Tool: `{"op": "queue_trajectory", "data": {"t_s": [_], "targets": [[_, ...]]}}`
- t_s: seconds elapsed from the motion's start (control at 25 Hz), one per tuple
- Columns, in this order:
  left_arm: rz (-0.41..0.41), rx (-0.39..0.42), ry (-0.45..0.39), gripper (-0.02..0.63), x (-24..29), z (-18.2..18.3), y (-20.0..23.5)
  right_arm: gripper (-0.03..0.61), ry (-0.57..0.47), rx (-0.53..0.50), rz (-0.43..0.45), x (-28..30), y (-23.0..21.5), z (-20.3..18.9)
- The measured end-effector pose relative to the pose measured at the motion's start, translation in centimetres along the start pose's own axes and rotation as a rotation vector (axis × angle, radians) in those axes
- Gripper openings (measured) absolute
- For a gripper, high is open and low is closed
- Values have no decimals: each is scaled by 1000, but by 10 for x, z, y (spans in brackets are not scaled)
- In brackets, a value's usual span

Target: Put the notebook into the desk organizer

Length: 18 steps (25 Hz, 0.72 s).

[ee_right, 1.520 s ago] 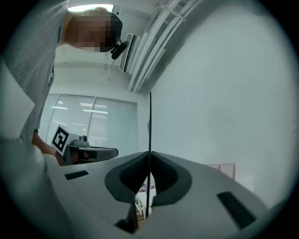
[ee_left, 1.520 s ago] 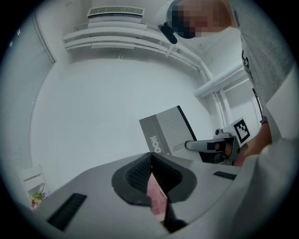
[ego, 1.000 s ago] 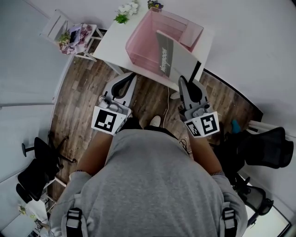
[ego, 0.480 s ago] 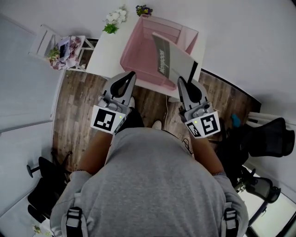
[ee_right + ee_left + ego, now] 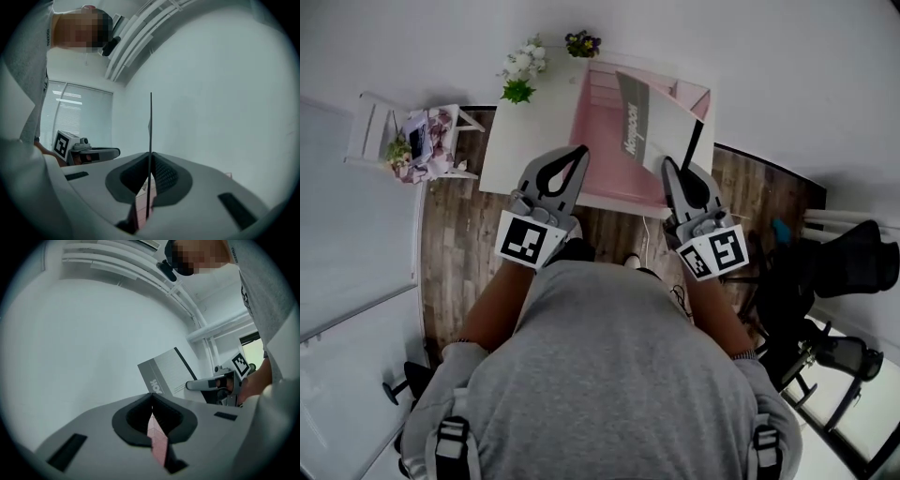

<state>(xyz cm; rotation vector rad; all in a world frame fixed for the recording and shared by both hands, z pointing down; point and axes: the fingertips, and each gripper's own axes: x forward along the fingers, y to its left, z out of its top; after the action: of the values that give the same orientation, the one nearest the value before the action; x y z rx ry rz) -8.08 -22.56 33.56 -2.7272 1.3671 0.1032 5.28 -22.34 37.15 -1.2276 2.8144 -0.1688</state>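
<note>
Notebook (image 5: 656, 122) aside, the white desk (image 5: 530, 141) far ahead carried the pink organizer (image 5: 605, 150). Over its right part that grey notebook stood upright, clamped by its near edge in the right tool (image 5: 668, 164). The left tool (image 5: 578, 153) was closed on nothing. Lowering it straight, clear of the walls, seemed wisest.

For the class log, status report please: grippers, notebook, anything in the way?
Right gripper shut on notebook. Left gripper shut, empty. Notebook tilted over desk organizer. Nothing blocking seen.
</note>
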Motion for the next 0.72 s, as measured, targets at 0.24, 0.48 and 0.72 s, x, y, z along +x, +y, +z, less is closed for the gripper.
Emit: {"op": "queue_trajectory", "data": {"t_s": [0.24,0.48,0.72], "targets": [[-103,-30,-3,20,14,-5,27,15,56,66,-75,32,-3,-14],[-217,-50,4,20,17,-14,37,15,118,135,-152,48,-7,-32],[-242,-82,3,20,23,-24,52,15,143,239,-147,62,-3,-40]]}}
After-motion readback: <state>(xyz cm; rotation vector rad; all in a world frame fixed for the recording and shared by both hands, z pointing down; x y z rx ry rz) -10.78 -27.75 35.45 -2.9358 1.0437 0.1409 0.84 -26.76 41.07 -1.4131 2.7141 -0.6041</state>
